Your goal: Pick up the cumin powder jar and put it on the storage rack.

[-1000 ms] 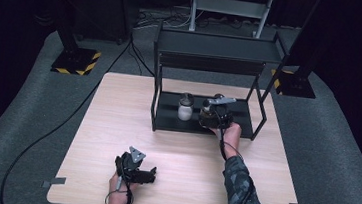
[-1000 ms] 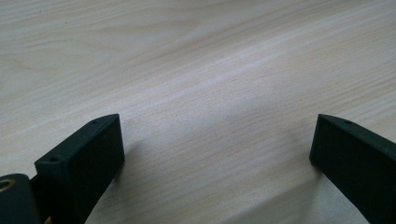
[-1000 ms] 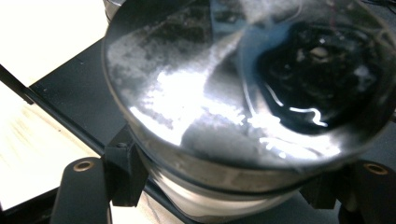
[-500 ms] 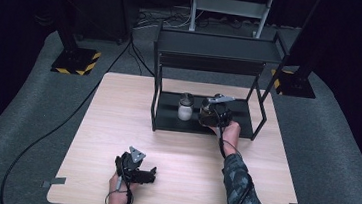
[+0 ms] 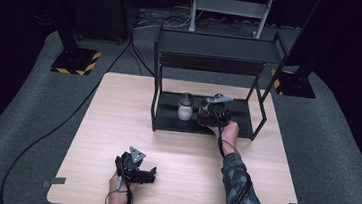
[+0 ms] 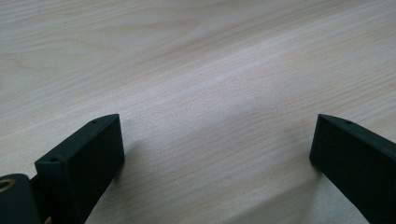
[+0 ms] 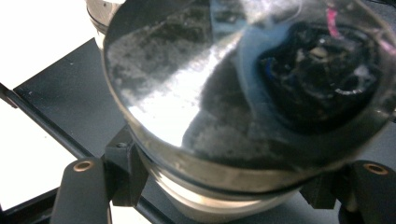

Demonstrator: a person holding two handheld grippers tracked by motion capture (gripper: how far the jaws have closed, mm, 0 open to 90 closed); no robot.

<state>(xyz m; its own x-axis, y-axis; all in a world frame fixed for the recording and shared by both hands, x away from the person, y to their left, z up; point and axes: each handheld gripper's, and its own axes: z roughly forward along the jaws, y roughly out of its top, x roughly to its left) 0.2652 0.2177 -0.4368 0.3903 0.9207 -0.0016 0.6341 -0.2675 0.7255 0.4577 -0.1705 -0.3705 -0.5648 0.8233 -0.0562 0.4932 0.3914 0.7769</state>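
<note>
Jars sit on the lower shelf of a black rack (image 5: 166, 126) at the far side of the worktop (image 5: 117, 121): the right gripper (image 5: 213, 116) is clamped around a jar with a shiny metal lid (image 7: 243, 84), just beside a second jar (image 5: 185, 106) holding something white. The left gripper (image 5: 137, 170) rests near the worktop's front edge, jaws spread wide with nothing but bare wood between them.

**Table and rack, what's sitting where**

Light wood-grain table (image 5: 116, 126) on grey carpet (image 5: 27, 117). A black metal rack (image 5: 213, 60) stands on its far half, with a flat top shelf and a low bottom tray. On that tray there's a small jar (image 5: 185, 107) with white stuff inside, and just to its right a second jar with a shiny lid (image 7: 243, 84). Near edge has the left gripper (image 5: 134, 170) resting on the wood.
</note>
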